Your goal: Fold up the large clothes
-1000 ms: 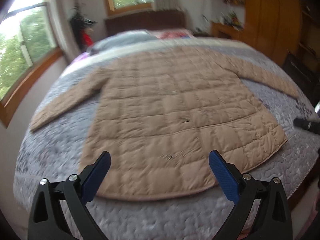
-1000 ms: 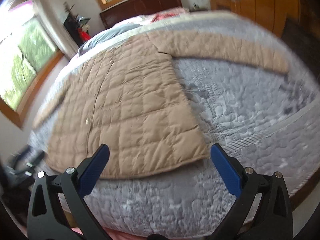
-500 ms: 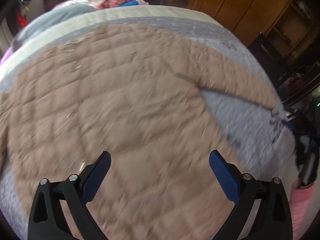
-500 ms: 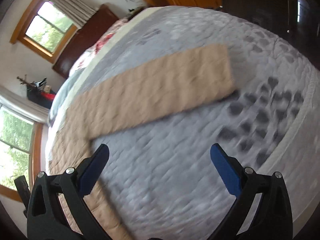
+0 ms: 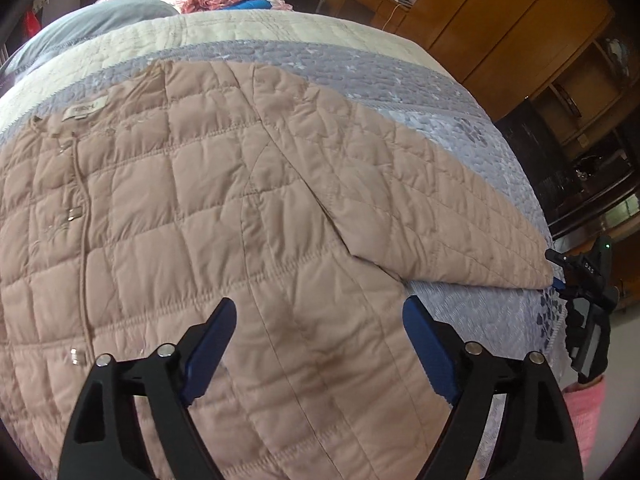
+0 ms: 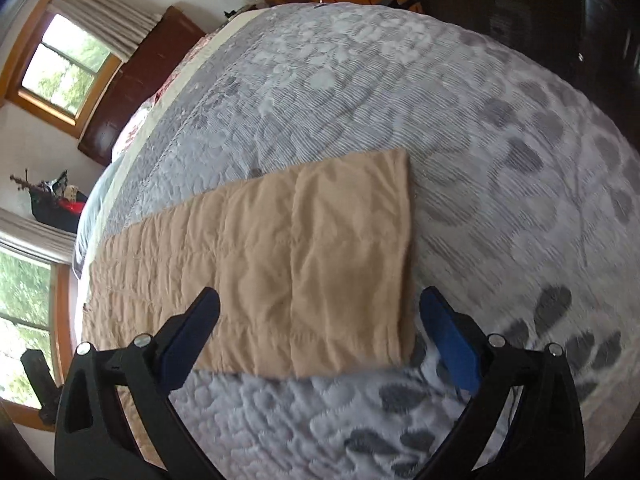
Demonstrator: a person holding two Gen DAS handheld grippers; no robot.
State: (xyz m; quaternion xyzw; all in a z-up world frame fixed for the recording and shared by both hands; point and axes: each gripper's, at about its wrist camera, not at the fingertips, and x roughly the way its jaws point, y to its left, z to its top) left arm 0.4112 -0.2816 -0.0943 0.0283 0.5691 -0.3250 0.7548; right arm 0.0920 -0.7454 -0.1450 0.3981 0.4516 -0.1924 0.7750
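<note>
Bedroom setup here: wooden wardrobe [image 5: 500, 28] along one side, windows [image 6: 60, 68] on the other, and a bed [image 6: 460, 128] with a grey-lavender quilted bedspread doing duty as the folding surface. The tan quilted coat [image 5: 200, 220] is spread flat on it, neck label toward the pillows, which makes sense since a big puffy thing like this needs to lie flat with the sleeves fanned out before any fold lines up. The left hand-held gripper [image 5: 318, 334] hovers over the coat's body right by the armpit, where the sleeve [image 5: 420, 200] branches off; its jaws have just been closing a bit but are wide apart, with fabric below them and nothing pinched. The right hand-held gripper [image 6: 320, 322] is out at the far end of that same sleeve, its jaws spread wide on either side of the cuff [image 6: 376, 248], not gripping either. My guess is that the split is deliberate: one hand at the shoulder to pin the crease, the other at the cuff to swing the sleeve in across the body. The fabric looks slippery and thick, so the bite probably needs to be deep.
</note>
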